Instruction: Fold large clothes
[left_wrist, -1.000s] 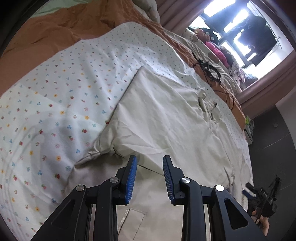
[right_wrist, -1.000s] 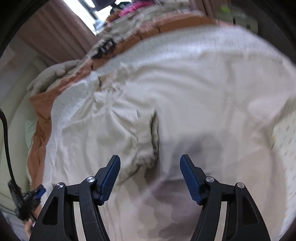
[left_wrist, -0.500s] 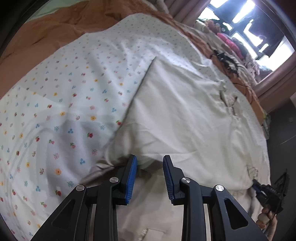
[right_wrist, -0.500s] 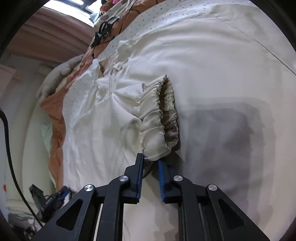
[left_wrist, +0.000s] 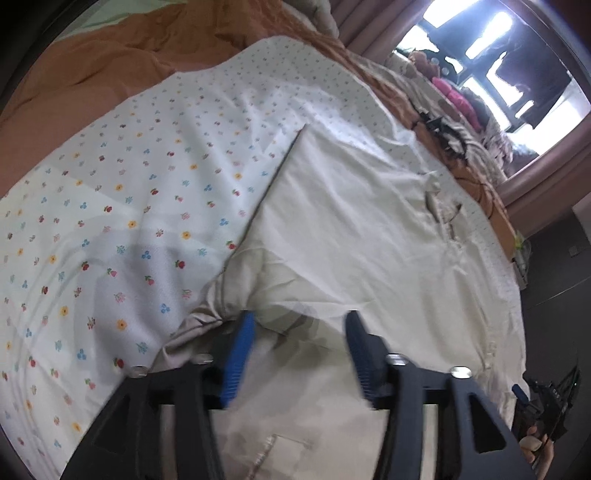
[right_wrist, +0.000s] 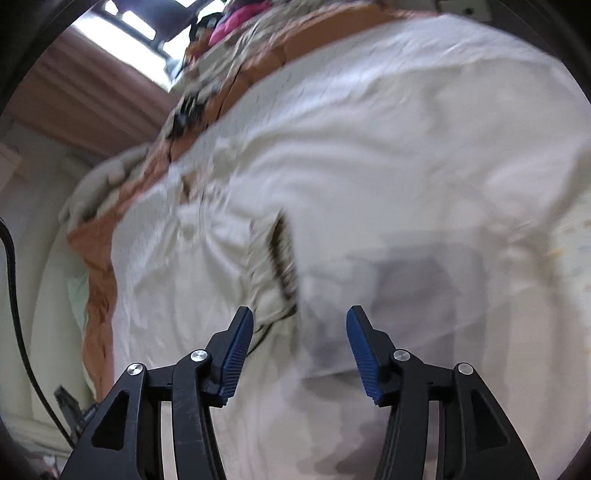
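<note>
On the bed (left_wrist: 110, 206), a cream garment (left_wrist: 369, 240) lies spread flat over the floral sheet (left_wrist: 122, 221), with the orange blanket (left_wrist: 74, 92) beyond it. Far side is cluttered: a dark cable tangle (left_wrist: 443, 136) and a pile of clothes (left_wrist: 454, 99) under the window (left_wrist: 491, 44), both well apart from the garment.

Garment's left edge runs straight, with open sheet beside it in the left wrist view. Near the left gripper (left_wrist: 299, 325) that edge bunches into a gathered corner (left_wrist: 214, 314). In the right wrist view a gathered cuff (right_wrist: 280, 258) with a dark lining lies just ahead of the right gripper (right_wrist: 299, 321); view is motion-blurred. Bed edge drops to dark floor (left_wrist: 554, 295) on the right of the left view.

Both grippers angle down at the cloth. Left gripper: jaws have just been opening, now spread, cloth below them, pads not pressing on it. Right gripper: jaws have just been opening too, spread, nothing pinched, cuff ahead of the left pad. The right gripper and its hand (left_wrist: 535, 446) show at the low right corner of the left view.
</note>
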